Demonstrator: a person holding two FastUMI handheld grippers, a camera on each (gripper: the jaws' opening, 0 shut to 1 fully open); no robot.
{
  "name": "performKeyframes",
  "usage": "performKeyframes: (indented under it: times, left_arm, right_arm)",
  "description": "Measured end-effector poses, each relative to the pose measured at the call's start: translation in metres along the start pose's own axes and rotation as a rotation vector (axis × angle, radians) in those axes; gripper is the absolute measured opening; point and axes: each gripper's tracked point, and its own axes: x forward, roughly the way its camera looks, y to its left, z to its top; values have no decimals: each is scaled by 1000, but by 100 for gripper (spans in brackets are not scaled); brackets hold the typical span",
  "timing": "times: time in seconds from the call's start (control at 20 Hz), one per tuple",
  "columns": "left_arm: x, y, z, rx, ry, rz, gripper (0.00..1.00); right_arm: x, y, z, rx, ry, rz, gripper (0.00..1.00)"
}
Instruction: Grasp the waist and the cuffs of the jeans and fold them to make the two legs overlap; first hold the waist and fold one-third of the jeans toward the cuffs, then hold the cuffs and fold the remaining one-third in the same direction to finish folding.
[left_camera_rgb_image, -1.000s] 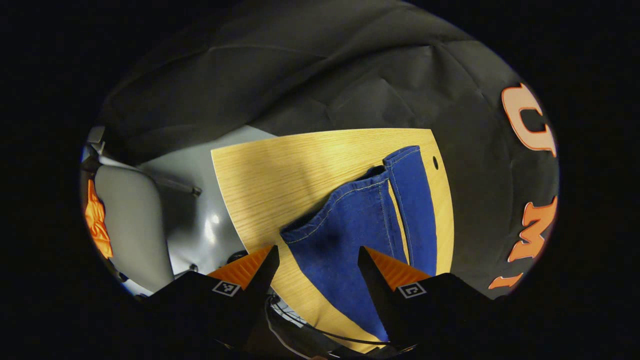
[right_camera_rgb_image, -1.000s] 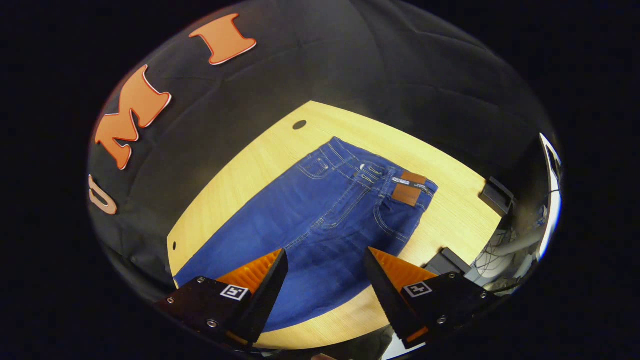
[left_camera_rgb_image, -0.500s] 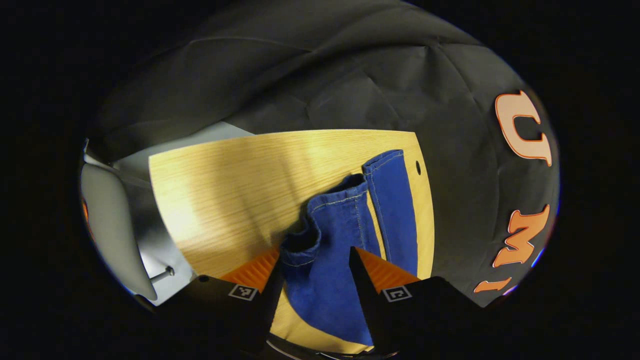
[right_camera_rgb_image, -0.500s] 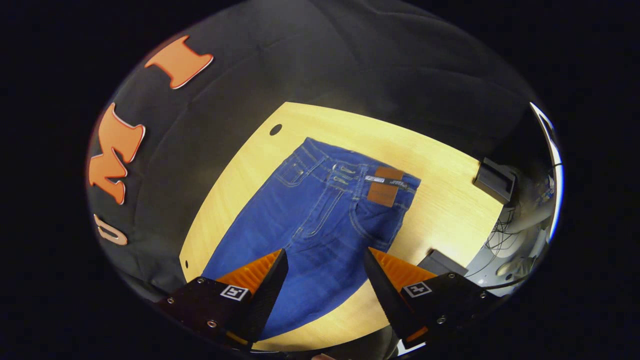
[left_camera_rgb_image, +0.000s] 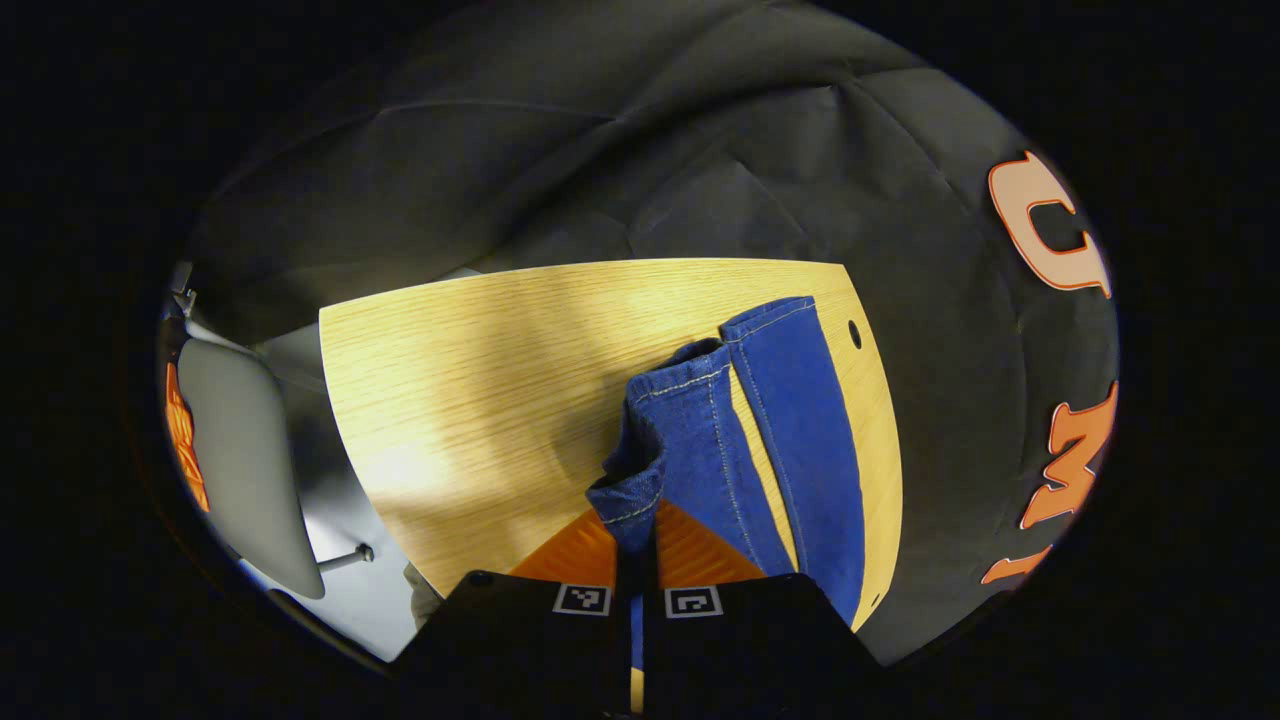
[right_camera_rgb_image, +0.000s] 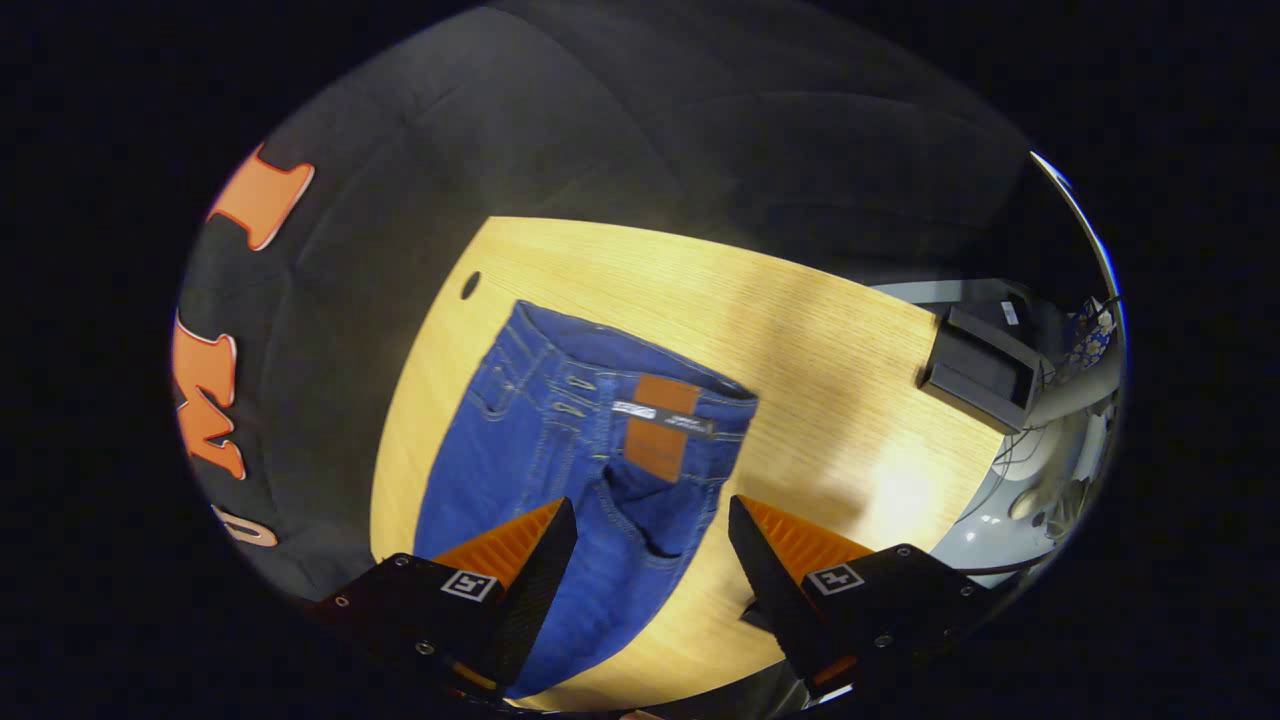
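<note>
Blue jeans lie flat on a light wooden table. In the left gripper view the two legs run away from me, and the near leg's cuff is bunched up between my fingers. My left gripper is shut on that cuff. In the right gripper view the waist with its brown patch lies ahead. My right gripper hovers open above the seat of the jeans, with nothing between its fingers.
The wooden table has a small round hole near its far edge. A dark box sits at the table's right end, with cables beyond it. A grey chair stands off the table's left end.
My left gripper went from open around the near leg's cuff to shut on it, bunching the cloth. My right gripper stayed open and swung so the waist now lies closer ahead.
</note>
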Motion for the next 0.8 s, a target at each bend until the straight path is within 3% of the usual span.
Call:
performKeyframes:
  times: [0.1, 0.35, 0.4, 0.5, 0.6, 0.65, 0.7, 0.8]
  left_arm:
    - [-6, -7, 5, 15, -23, 3, 5]
    - [-13, -11, 6, 24, -44, 12, 5]
    - [-13, -12, 5, 28, -44, 10, 5]
    - [-18, -16, 4, 36, -48, 9, 5]
    - [-22, -21, 3, 37, -50, 0, 5]
    - [-22, -22, 2, 42, -51, -4, 5]
    - [-24, -26, 2, 47, -50, -11, 5]
    - [-31, -33, 1, 39, -51, -31, 6]
  right_arm:
    - [17, -11, 6, 32, 5, -29, 96]
    - [34, 1, 30, 84, -3, 34, 88]
    - [34, 3, 31, 100, -3, 44, 78]
    - [41, -6, 23, 108, 25, 34, 69]
    - [42, 5, 26, 193, 24, 73, 34]
    - [40, 5, 23, 234, 35, 94, 37]
    - [43, 10, 24, 261, 33, 120, 24]
    - [30, 13, 30, 272, 24, 168, 23]
